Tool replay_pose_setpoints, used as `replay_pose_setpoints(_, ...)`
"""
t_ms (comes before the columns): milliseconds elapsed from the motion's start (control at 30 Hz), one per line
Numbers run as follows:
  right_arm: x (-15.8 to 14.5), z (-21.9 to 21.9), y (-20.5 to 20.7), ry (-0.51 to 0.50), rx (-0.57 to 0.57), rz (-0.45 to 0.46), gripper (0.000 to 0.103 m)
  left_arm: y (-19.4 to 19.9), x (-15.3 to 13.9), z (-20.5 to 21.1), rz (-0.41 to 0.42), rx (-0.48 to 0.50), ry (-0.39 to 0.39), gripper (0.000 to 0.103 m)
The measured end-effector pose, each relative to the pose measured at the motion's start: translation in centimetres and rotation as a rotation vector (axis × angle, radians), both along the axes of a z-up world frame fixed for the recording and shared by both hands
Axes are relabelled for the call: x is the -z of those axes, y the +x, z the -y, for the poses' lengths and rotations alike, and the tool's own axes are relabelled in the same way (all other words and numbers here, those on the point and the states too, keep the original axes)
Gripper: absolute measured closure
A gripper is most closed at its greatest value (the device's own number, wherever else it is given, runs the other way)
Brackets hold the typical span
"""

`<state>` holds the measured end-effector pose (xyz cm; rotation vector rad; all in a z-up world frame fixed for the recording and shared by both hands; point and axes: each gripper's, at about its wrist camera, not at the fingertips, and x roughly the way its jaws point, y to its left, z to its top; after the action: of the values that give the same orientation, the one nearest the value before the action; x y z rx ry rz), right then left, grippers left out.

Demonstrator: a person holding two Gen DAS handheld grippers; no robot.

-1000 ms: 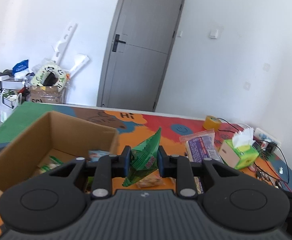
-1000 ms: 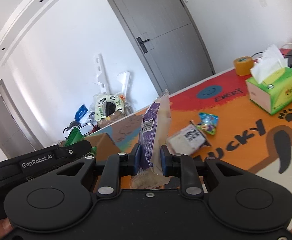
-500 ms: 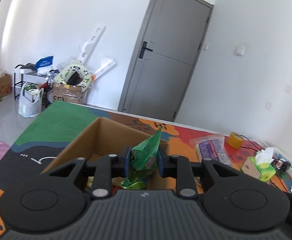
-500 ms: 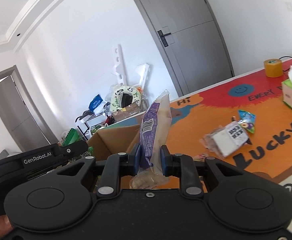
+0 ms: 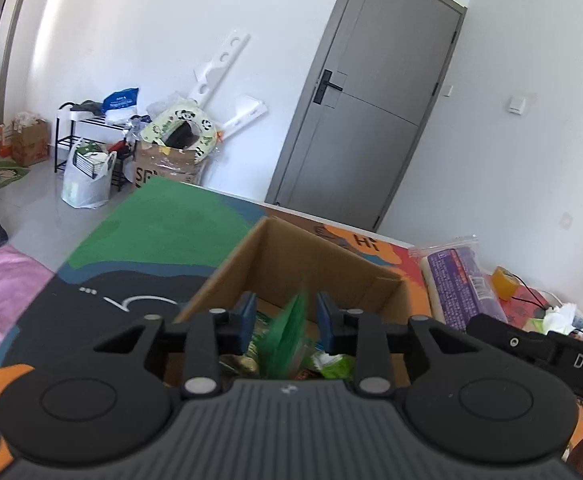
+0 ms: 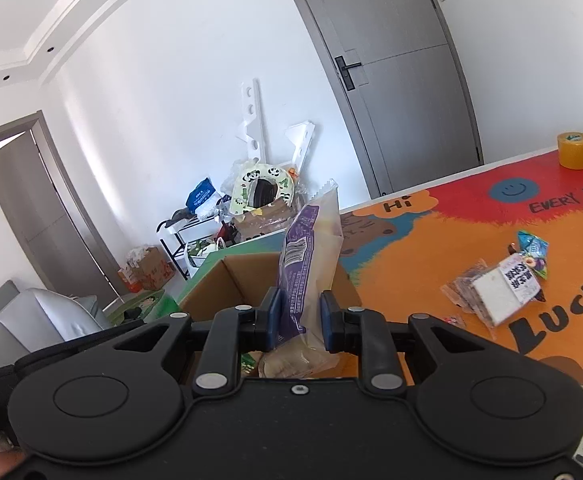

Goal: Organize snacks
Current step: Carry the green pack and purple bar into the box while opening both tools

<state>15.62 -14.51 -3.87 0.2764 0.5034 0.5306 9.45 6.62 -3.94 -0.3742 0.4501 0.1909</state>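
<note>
Now the left gripper [image 5: 285, 322] gapes over the cardboard box [image 5: 311, 264] — green packet [image 5: 287, 340] blurred, loose between; right gripper [image 6: 299, 322] pinches a purple packet [image 6: 303, 268].

Each hand-held gripper [image 5: 285, 322] [image 6: 300, 320] is matte black — ribbed housing, silver screws, round side discs, blue finger pads [image 5: 248, 316].

Bright daylight, glare on white walls, strong fisheye bending at edges, green packet [image 5: 287, 336] motion-blurred
</note>
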Motion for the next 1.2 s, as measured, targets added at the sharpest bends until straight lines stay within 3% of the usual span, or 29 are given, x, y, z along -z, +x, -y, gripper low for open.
replay_pose_setpoints(233, -0.4, -2.4, 0.2, -0.02, -0.028, 0.003, 0.081, -1.8, -0.8, -2.5, 0.037, -0.056, -0.01, 0.055)
replay_pose_setpoints(433, -0.2, -4.7, 0.4, -0.022, -0.06, -0.021, 0.08, -2.2, -1.1, -4.1, 0.039, -0.09, -0.021, 0.049)
replay_pose_setpoints(600, 0.1, -5.0, 0.4, -0.033, -0.059, -0.05, 0.053, -2.3, -1.1, -4.4, 0.03, -0.1, -0.02, 0.04)
replay_pose_setpoints(767, -0.3, -3.7, -0.3, -0.04, -0.032, -0.046, 0.053, -2.2, -0.9, -3.8, 0.032, -0.078, -0.019, 0.032)
replay_pose_setpoints(867, -0.5, -2.6, -0.5, -0.045, -0.005, -0.042, 0.047, -1.8, -0.9, -2.7, 0.03, -0.056, -0.007, 0.026)
replay_pose_setpoints(1200, -0.6, 1.2, -1.1, -0.04, 0.053, -0.044, 0.039, -0.8, -0.9, 0.7, -0.008, -0.01, 0.026, 0.019)
